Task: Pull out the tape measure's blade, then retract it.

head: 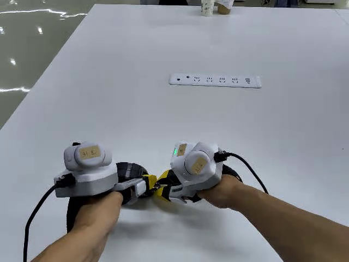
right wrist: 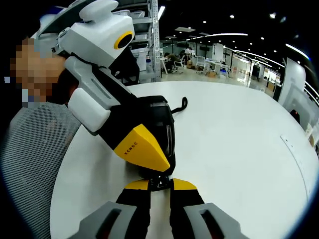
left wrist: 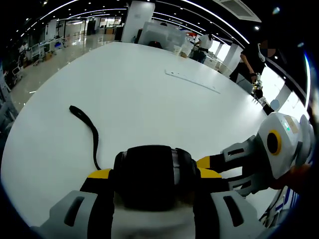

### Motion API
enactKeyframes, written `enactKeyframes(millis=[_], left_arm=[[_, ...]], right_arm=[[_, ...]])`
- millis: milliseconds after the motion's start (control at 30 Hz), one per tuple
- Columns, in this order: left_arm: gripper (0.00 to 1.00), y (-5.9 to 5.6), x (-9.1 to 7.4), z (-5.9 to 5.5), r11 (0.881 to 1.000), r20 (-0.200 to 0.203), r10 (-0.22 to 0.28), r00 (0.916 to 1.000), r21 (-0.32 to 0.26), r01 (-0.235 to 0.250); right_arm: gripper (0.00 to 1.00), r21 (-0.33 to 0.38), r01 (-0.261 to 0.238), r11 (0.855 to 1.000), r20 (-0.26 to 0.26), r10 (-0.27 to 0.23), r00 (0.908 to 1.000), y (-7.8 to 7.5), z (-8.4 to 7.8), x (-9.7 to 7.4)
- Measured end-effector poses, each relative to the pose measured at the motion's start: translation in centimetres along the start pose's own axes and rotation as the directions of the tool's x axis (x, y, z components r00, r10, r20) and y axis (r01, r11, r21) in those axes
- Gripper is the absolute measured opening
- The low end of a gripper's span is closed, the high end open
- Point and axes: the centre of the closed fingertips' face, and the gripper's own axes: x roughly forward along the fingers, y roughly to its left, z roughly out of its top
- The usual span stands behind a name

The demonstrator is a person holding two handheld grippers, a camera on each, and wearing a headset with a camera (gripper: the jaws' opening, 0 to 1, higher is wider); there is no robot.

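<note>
The white bench (head: 163, 120) takes up most of the head view, with a long white power strip (head: 215, 80) lying flat in the upper middle, well apart from the work. All the action sits at the bottom centre of that view, where the two grippers meet nose to nose.

The left tongs (left wrist: 154, 174) are clamped on the tape measure (right wrist: 160, 119). In the left gripper view its black case sits squarely between the yellow tips at the bottom centre. In the right gripper view the same case sits just above centre, pinned under the other gripper's yellow finger. The case appears to rest on the bench or just above it.

The right tongs (right wrist: 160, 185) rise from the bottom of their own view with the jaws drawn nearly together. A small dark piece sits between them, which I take for the blade tip (right wrist: 159, 182). The case's black strap (left wrist: 88, 124) trails loose on the bench toward the left of the left gripper view.

As for progress, the grips look set, but no run of blade shows between case and right tongs, which stand just beside each other. I judge the pull-out has barely begun, if at all. The full draw and the retraction both remain to be done.
</note>
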Motion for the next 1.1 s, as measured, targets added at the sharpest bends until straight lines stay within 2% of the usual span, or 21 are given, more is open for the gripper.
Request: enactKeyframes(millis=[1100], left_arm=[[0.63, -0.05, -0.08, -0.30, 1.000, -0.010, 0.000, 0.9999, -0.004, 0.000]], right_arm=[[0.15, -0.065, -0.010, 0.998, -0.034, 0.008, 0.9994, 0.23, -0.04, 0.09]])
